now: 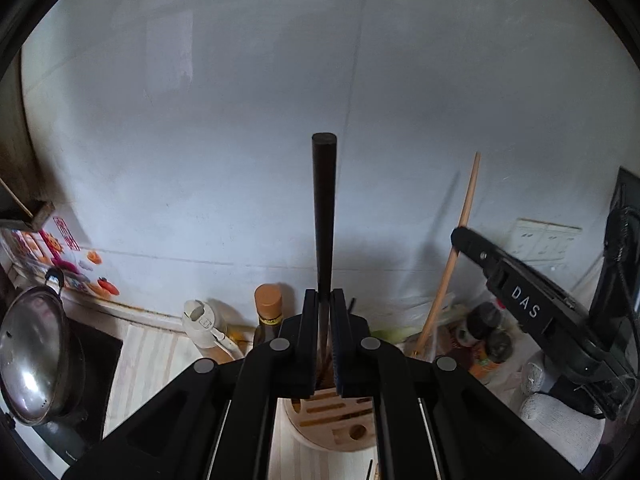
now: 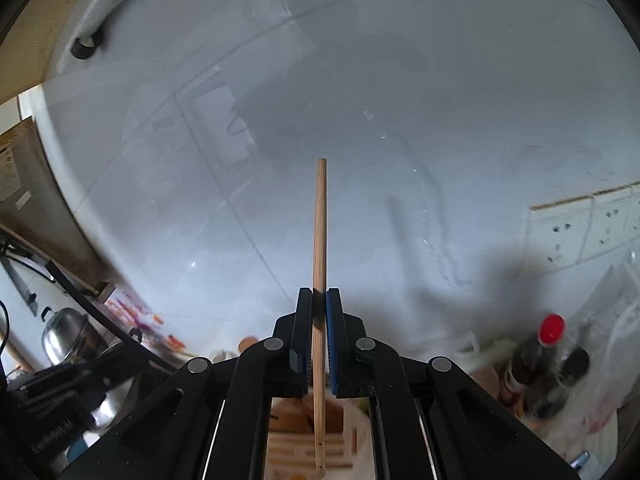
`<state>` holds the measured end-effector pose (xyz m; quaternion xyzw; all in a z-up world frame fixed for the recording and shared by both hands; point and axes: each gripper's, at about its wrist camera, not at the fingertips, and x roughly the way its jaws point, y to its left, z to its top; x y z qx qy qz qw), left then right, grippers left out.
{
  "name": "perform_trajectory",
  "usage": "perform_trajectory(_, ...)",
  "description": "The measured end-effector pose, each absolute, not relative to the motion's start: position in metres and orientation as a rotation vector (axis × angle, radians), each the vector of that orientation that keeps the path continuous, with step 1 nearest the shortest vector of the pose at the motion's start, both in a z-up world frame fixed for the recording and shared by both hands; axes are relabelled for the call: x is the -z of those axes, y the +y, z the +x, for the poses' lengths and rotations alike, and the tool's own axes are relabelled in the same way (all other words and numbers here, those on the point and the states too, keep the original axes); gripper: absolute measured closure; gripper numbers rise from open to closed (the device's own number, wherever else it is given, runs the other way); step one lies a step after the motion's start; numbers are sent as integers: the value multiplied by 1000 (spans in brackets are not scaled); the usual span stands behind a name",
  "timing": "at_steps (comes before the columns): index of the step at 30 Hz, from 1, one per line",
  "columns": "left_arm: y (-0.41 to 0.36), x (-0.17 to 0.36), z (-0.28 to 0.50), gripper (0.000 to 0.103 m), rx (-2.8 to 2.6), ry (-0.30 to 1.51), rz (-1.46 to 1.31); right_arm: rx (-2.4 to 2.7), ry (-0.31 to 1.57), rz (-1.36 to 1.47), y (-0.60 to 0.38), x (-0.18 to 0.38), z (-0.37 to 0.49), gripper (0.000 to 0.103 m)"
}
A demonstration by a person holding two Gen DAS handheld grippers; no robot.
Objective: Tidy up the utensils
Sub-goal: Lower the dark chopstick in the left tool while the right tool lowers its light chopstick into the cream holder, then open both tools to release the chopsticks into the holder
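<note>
My left gripper (image 1: 324, 300) is shut on a dark chopstick (image 1: 323, 208) that stands upright between its pads and rises against the pale wall. Below it sits a round wooden utensil holder (image 1: 332, 416) with slots in its top. My right gripper (image 2: 319, 300) is shut on a light wooden chopstick (image 2: 319, 240), also upright. In the left wrist view the right gripper (image 1: 460, 234) shows at the right, clamped on that light chopstick (image 1: 466, 208). The wooden holder (image 2: 288, 420) appears blurred under the right gripper.
A steel pot with lid (image 1: 32, 352) stands at the left on a dark hob. An orange-capped bottle (image 1: 267, 312) and a white bottle (image 1: 204, 324) stand by the wall. Dark jars (image 1: 488, 332) and a red-capped bottle (image 2: 536, 356) crowd the right. Wall sockets (image 2: 588, 228) sit at right.
</note>
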<state>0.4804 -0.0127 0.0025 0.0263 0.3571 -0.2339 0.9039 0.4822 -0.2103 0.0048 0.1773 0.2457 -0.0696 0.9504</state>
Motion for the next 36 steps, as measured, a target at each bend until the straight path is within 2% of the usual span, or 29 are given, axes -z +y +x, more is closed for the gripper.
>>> perform_trajectory(8, -13, 34, 504, 100, 453, 829, 57, 159, 496, 317, -202, 27, 519, 97)
perform_trajectory(17, -5, 44, 508, 98, 428, 883, 27, 131, 534, 285, -196, 43, 532, 96)
perform_trajectory(20, 1, 35, 506, 87, 410, 870, 8, 98, 596, 304, -199, 47, 534, 95)
perform_trajectory(21, 2, 31, 503, 72, 400, 858, 8, 89, 610, 305, -200, 48, 532, 95)
perform_trajectory(22, 5, 27, 501, 45, 393, 847, 3, 86, 617, 301, -200, 47, 529, 95)
perform_trajectory(23, 9, 22, 497, 31, 381, 834, -3, 83, 616, 302, -201, 45, 523, 90)
perform_trajectory(24, 13, 19, 493, 18, 369, 815, -6, 81, 617, 303, -202, 44, 520, 81)
perform_trajectory(25, 19, 15, 485, 17, 357, 785, -8, 82, 624, 305, -204, 42, 513, 76)
perform_trajectory(26, 22, 14, 480, 17, 352, 773, -4, 80, 628, 313, -206, 41, 507, 65)
perform_trajectory(27, 25, 14, 475, 12, 346, 768, 0, 87, 634, 322, -210, 38, 497, 59)
perform_trajectory(28, 29, 15, 470, 0, 339, 763, 2, 94, 638, 327, -213, 37, 489, 57)
perform_trajectory(36, 45, 42, 428, 0, 290, 771, 30, 187, 702, 364, -235, 50, 410, 52)
